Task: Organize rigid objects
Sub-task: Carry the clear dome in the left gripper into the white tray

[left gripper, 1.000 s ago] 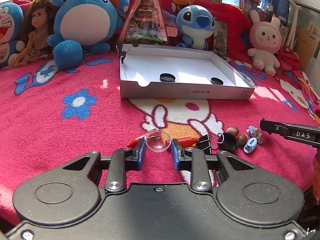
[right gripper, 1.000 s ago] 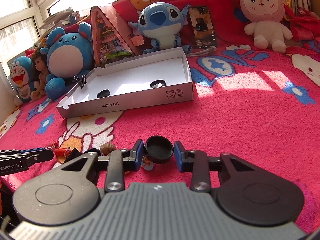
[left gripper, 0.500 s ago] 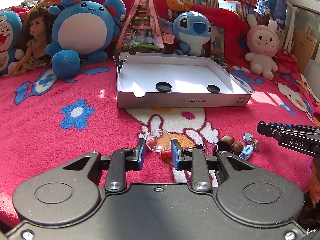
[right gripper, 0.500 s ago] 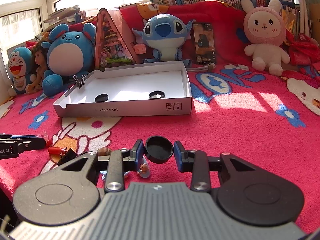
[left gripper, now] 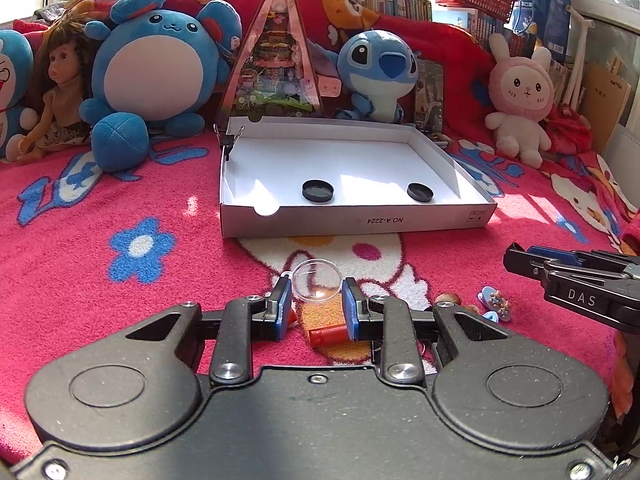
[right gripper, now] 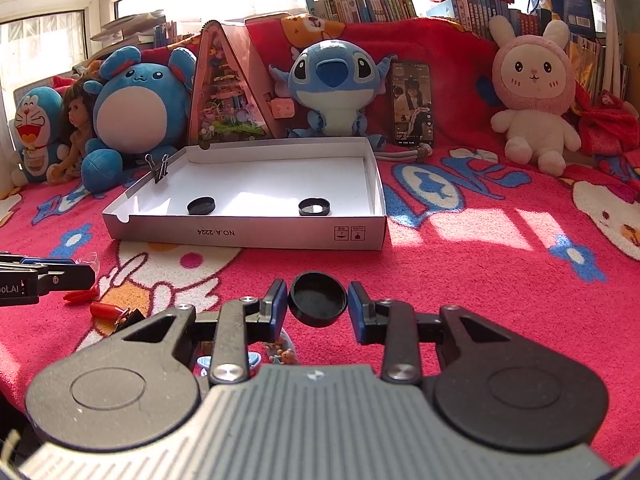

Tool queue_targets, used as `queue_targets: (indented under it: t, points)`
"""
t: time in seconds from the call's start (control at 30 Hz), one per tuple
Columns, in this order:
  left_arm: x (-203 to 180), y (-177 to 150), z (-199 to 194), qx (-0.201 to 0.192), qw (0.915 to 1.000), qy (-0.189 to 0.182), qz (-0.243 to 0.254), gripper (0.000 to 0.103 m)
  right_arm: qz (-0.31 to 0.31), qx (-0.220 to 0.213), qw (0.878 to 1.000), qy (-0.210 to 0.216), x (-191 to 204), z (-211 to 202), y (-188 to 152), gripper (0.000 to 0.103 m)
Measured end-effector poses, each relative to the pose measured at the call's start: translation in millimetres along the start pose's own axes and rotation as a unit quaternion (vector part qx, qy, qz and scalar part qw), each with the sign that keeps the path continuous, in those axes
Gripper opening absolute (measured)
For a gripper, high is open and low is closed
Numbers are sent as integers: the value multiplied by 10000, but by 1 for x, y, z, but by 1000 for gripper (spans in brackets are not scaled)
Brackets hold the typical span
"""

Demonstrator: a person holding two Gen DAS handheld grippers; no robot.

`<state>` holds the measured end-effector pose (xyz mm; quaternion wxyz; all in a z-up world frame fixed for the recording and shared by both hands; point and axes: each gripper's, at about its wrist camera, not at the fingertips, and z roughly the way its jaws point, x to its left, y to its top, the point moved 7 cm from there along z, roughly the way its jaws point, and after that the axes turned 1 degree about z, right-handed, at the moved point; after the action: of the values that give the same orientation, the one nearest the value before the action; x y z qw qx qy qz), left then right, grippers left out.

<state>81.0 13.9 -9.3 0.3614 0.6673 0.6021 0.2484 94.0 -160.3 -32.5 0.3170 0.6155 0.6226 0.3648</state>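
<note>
Our left gripper clamping clear dome, our right gripper clenched on black cap, white box printed "NO.A-2224", "DAS" on right gripper.

Plush toys are sitting along the back: a blue Stitch, a pink rabbit, and a doll leaning beside them.

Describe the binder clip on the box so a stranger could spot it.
Find the white box before the plush toys. On its left wall near the back corner sits the black binder clip, wire handles up, unlike the two round black caps lying inside.
</note>
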Motion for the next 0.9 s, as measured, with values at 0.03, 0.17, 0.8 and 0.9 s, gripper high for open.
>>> queue_targets:
  t: [0.03,0.17,0.8,0.9]
  points:
    - [0,2,1,-16,10000,1,12,26,-14,-13,10000,1,0,0,1,38]
    - [-2,7,2,-58,10000,-16,42,26,-75,-67,9999,-5,3,2,7,38]
    - [1,51,24,-177,9998,-70,-23,26,-268,-110,9996,17,8,24,37,38]
    - [2,61,29,-205,9998,-57,-2,26,-280,-97,9996,30,7,30,45,38]
